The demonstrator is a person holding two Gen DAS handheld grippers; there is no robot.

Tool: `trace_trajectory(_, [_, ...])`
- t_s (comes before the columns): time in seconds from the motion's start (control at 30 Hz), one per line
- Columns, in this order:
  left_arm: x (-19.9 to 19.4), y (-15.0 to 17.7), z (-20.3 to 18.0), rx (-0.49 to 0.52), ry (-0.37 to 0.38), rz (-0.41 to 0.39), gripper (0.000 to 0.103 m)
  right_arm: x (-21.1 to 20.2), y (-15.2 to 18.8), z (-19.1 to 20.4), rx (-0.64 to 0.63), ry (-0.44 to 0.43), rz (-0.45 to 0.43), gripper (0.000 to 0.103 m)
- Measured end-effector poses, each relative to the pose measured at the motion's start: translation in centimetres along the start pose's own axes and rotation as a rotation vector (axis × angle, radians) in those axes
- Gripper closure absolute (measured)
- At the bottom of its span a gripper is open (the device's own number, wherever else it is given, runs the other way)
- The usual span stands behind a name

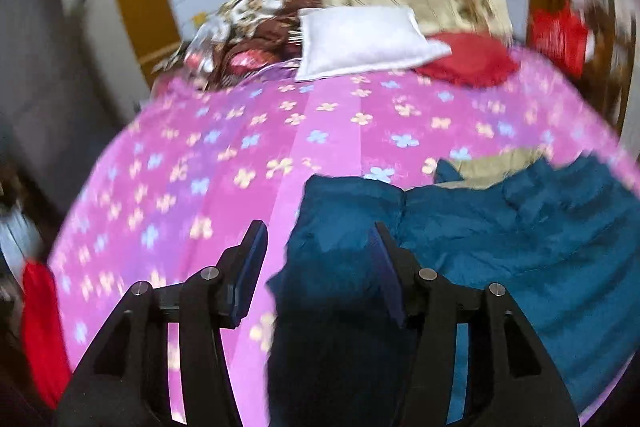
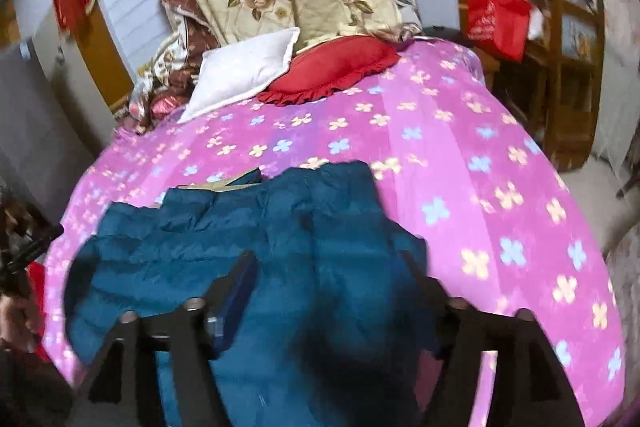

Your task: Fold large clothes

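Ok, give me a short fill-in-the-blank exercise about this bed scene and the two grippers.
1. The blue jacket lies on a ____ bedspread printed with flowers.
2. Beside the white pillow rests a frilled pillow coloured ____.
3. Both the left gripper and the right gripper have their jaws ____.

Missing words: pink; red; open

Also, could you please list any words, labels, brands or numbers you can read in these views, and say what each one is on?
None can be read.
Red bag: pale print on its side, too blurred to read.
Blue jacket: no label or logo shows.
Pink bedsheet: flower pattern only, no text.
White pillow and red cushion: plain.
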State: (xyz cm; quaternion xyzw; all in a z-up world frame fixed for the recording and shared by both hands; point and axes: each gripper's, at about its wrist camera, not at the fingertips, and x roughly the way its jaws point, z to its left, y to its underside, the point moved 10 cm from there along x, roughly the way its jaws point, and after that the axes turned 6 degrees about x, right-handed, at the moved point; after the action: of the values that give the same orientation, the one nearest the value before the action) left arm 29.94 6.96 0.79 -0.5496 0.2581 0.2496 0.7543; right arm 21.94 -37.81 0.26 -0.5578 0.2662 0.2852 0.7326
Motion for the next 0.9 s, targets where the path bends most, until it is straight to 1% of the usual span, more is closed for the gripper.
trace_trajectory(0.03, [1.0, 0.1, -0.5, 0.019, -0.003, 0.014, 0.05, 1.1, -0.2, 0.3, -0.004, 0.013, 0.01, 0.032])
trace_trajectory(0.1, [4.0, 0.2, -1.3, 0.028, -0.003, 0.073, 0.05, 3.9, -0.6, 0.8, -0.028, 0.039, 0.026, 0.032])
trace_trajectory(0.17, [6.7, 0.9, -1.5, 0.038, -0.025, 0.132, 0.05, 6.8, -0.3, 0.9, -0.031, 0.043, 0.084, 0.032])
trace_trajectory(0.2, [8.4, 1.7, -1.2, 0.032, -0.042, 0.175, 0.05, 8.7, 0.2, 0.2, -0.031, 0.07, 0.128, 0.032])
trace_trajectory(0.23, [9.5, 2.5, -1.1, 0.013, -0.043, 0.2, 0.05, 9.7, 0.5, -0.3, -0.031, 0.078, 0.15, 0.032])
trace_trajectory(0.27, [10.4, 3.3, -0.9, -0.02, -0.029, 0.221, 0.048, 11.0, 1.0, -0.8, -0.03, 0.075, 0.177, 0.031])
trace_trajectory(0.33, [11.3, 4.1, -0.5, -0.08, -0.011, 0.22, 0.032, 12.4, 1.5, -1.8, -0.003, 0.046, 0.189, 0.023])
trace_trajectory(0.4, [12.0, 4.4, 0.0, -0.134, 0.003, 0.211, 0.023, 12.9, 1.5, -2.5, 0.03, 0.014, 0.181, 0.019])
trace_trajectory(0.47, [12.5, 4.6, 0.0, -0.176, 0.05, 0.22, 0.023, 13.2, 1.6, -2.7, 0.023, 0.013, 0.185, 0.017])
trace_trajectory(0.57, [12.8, 4.8, 0.4, -0.221, 0.093, 0.231, 0.022, 13.3, 1.7, -2.3, 0.006, 0.035, 0.188, 0.016])
trace_trajectory(0.67, [12.5, 4.8, 0.4, -0.24, 0.094, 0.234, 0.022, 12.9, 1.4, -2.2, -0.007, 0.09, 0.199, 0.016])
trace_trajectory(0.7, [12.3, 4.7, 0.2, -0.239, 0.09, 0.234, 0.022, 12.3, 0.8, -2.1, 0.007, 0.121, 0.179, 0.016])
trace_trajectory(0.73, [12.3, 4.7, 0.1, -0.235, 0.083, 0.236, 0.022, 11.7, 0.1, -1.7, 0.024, 0.129, 0.151, 0.016])
trace_trajectory(0.77, [12.3, 4.7, 0.0, -0.228, 0.075, 0.235, 0.022, 11.0, -0.7, -0.6, 0.037, 0.108, 0.113, 0.016])
trace_trajectory(0.8, [12.3, 4.7, 0.0, -0.223, 0.07, 0.234, 0.022, 10.4, -1.8, 1.8, 0.035, 0.05, 0.082, 0.016])
trace_trajectory(0.83, [12.2, 4.8, 0.0, -0.217, 0.064, 0.233, 0.022, 10.2, -2.2, 3.2, 0.026, 0.021, 0.078, 0.016])
trace_trajectory(0.87, [12.2, 4.7, 0.0, -0.21, 0.058, 0.231, 0.022, 10.3, -2.6, 6.4, -0.008, -0.03, 0.088, 0.016])
trace_trajectory(0.9, [12.2, 4.8, 0.0, -0.205, 0.054, 0.229, 0.022, 10.7, -2.7, 8.5, -0.038, -0.06, 0.107, 0.016])
